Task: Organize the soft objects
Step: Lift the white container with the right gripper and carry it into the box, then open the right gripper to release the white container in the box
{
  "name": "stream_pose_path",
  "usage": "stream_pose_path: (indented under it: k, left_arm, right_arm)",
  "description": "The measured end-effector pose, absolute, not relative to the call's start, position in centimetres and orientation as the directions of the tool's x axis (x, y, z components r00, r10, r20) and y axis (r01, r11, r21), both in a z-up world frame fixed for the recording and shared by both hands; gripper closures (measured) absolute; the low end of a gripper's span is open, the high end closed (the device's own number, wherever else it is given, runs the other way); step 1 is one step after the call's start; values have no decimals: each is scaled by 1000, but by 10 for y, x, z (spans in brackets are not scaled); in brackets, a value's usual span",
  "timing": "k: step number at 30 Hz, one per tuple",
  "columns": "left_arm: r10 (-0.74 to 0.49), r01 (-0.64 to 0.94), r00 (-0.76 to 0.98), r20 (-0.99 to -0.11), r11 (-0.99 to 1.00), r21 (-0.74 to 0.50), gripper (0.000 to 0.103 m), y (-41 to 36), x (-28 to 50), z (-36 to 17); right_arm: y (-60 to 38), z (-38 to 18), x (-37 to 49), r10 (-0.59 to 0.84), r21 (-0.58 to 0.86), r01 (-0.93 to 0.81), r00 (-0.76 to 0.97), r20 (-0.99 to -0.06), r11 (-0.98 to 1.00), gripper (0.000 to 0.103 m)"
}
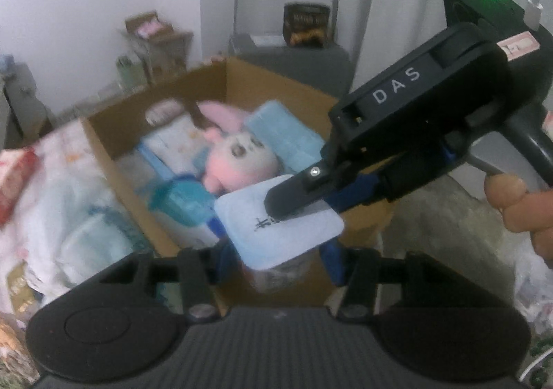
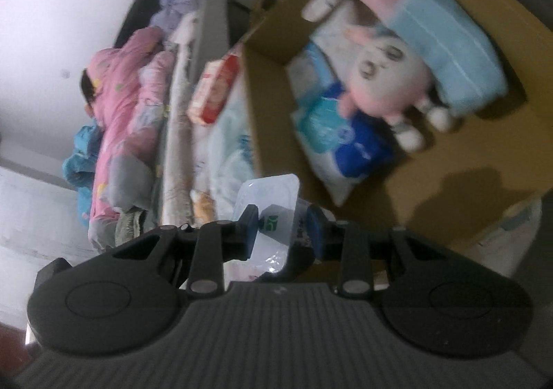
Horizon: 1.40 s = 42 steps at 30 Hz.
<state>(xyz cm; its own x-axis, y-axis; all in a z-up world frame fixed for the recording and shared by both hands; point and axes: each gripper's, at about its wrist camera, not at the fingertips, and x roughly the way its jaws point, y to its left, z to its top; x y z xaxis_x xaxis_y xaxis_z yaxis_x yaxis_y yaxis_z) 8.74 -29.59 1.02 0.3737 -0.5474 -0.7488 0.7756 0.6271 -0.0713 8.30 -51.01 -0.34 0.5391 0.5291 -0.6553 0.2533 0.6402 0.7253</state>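
**Both grippers on one soft pack at the near edge of the box**

We're at the cardboard box [image 1: 238, 78], and everything gets placed from it. Just in front of its near wall, the left gripper [image 1: 278, 259] has its blue pads on either side of a pale blue soft pack [image 1: 276, 226], closed on its body. The right gripper [image 1: 293, 204] comes in from the right and pinches the same pack's top edge between its dark fingers [image 1: 290, 195]. A hand [image 1: 518, 206] grips its handle, cut off by the frame edge.

What's printed on the pack we can't read; there is a dark mark, blurred. The pack's lower part is hidden behind the left gripper's body.

Inside the box, the pink plush toy [image 1: 238, 154] lies face up near the middle, a folded blue towel [image 1: 287, 133] just behind it against the far side, and blue-and-white packets [image 1: 183, 202] towards the near left corner.

From the right wrist, the right gripper [image 2: 281, 233] has its blue pads [image 2: 316, 231] closed on a clear-wrapped corner of the pack [image 2: 269, 202], probably the same pale one, though motion blur leaves it uncertain. This view alone shows the plush toy's [image 2: 383, 85] white feet, and, left of the box [image 2: 449, 161], a red-and-white carton [image 2: 216, 88] and a pink quilt [image 2: 124, 112]. The left wrist alone shows a dark tin [image 1: 306, 24] behind the box.
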Motion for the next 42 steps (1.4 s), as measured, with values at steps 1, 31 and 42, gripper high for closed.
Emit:
stream_pose_path:
  k: [1, 31, 42]
  left_arm:
    - [-543, 778, 359, -759, 624, -79, 50, -297, 89, 6]
    - [-512, 634, 509, -692, 766, -101, 35, -169, 81, 37]
    - [-471, 532, 521, -711, 831, -161, 35, -127, 85, 21]
  right_arm:
    - [-514, -10, 85, 534, 727, 264, 530, -659, 634, 71]
    - [-528, -54, 144, 413, 497, 280, 311, -856, 821, 58]
    - [-514, -86, 150, 523, 574, 285, 239, -818, 768, 63]
